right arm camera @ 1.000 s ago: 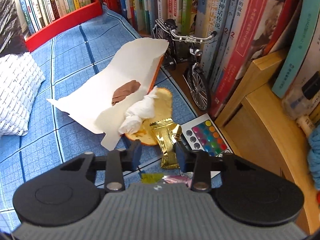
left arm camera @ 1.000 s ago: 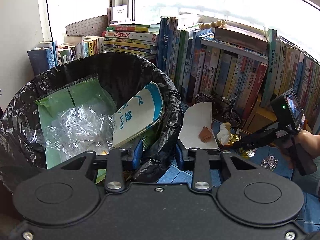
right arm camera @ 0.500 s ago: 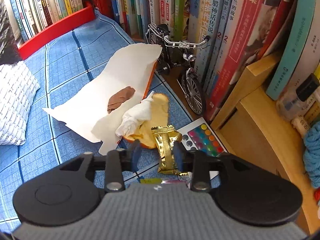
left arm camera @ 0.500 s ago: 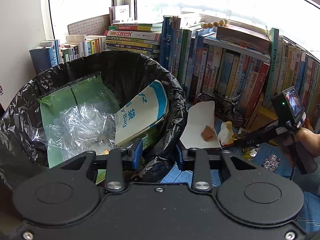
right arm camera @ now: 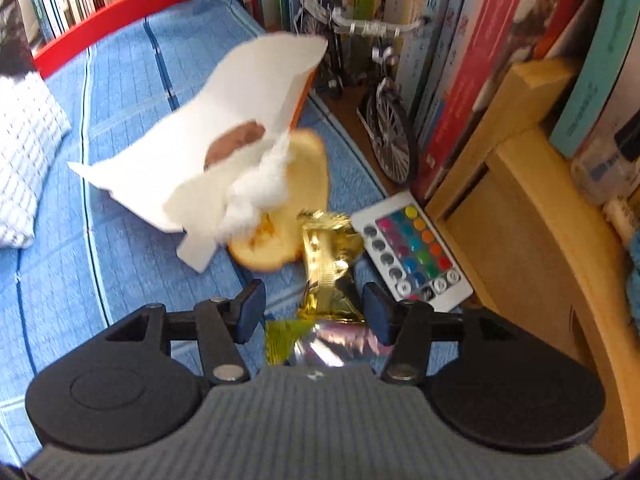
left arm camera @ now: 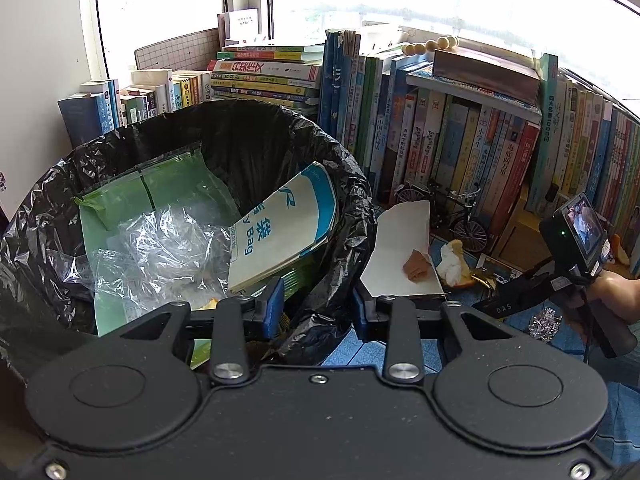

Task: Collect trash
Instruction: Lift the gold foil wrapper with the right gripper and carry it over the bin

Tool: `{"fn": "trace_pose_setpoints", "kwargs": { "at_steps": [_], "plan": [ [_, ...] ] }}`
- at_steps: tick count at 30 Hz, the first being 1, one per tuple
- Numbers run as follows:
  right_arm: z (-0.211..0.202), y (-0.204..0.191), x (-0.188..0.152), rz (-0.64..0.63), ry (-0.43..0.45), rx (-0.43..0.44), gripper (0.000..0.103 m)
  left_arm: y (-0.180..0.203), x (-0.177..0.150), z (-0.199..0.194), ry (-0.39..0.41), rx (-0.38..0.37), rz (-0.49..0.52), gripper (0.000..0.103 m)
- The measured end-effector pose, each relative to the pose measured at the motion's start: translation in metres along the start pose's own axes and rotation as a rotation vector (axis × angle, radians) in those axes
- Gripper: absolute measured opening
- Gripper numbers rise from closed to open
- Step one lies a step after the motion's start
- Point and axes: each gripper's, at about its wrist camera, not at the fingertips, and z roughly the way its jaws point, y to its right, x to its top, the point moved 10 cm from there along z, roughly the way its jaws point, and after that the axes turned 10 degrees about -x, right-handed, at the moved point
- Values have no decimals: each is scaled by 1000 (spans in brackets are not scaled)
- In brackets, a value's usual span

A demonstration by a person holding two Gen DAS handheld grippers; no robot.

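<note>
- Step in hand, as I read it: lining up a pick on the gold wrapper [right arm camera: 326, 276], with the bin already held in place for the drop
- left gripper [left arm camera: 318, 306] straddles the near rim of the black bin liner [left arm camera: 352, 216]; one finger inside the bin, one outside, liner plastic bunched between them. Looks like a clamp on the rim, though the pad contact itself is hidden behind the folds
- Bin already carries a green bag [left arm camera: 132, 204], crumpled clear plastic [left arm camera: 168, 248] and a white-and-blue paper bag [left arm camera: 280, 228]
- right gripper [right arm camera: 314, 314] points steeply down at the blue cloth surface [right arm camera: 120, 240]; fingers apart and have just been opening. Near end of the gold wrapper lies in the gap, neither pad touching it
- Loose trash clusters near the book row: white paper sheet [right arm camera: 240, 112] with a brown scrap [right arm camera: 234, 142] on it, white tissue wad [right arm camera: 256, 196] over a piece of bread [right arm camera: 292, 208], gold wrapper just beside the bread. A yellow-and-silver foil packet [right arm camera: 312, 340] sits right under the right gripper's nose
- A foil ball [left arm camera: 544, 322] is also on the cloth, seen from the left wrist view near the person's hand [left arm camera: 612, 296]
- Remote control [right arm camera: 412, 252] touches or nearly touches the wrapper's far side; not trash, leave it
- Next move calls for: lower until both fingers bracket the wrapper, close, lift clear, carry across to the bin opening
- Watch: crinkly film may slip or drag the bread along; right finger is close to the remote, so keep the closure centred on the wrapper
- Right wrist view is motion-blurred, so fine contact can't be confirmed
</note>
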Motion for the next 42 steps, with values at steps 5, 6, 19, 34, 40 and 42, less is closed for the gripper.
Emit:
{"fn": "trace_pose_setpoints", "kwargs": {
  "at_steps": [5,6,19,34,40,42],
  "plan": [
    [-3,0,2,6,11,-5,60,0,0,0,0,1,1,33],
    [-5,2,3,10,16,-10,52,0,0,0,0,1,1,33],
    [-69,-16,60,108,158,15,38,-2,-1,0,-1,-2,0,34],
    [-261,-101,133,37,492,494,39,-4,-1,0,-3,-7,-13,34],
    [-283,-152,130,-52,503,576,39,-4,-2,0,-3,-10,-16,34],
    [-282,-160,128,-62,491,590,39,-4,-3,-1,-2,-11,-14,34]
  ]
}}
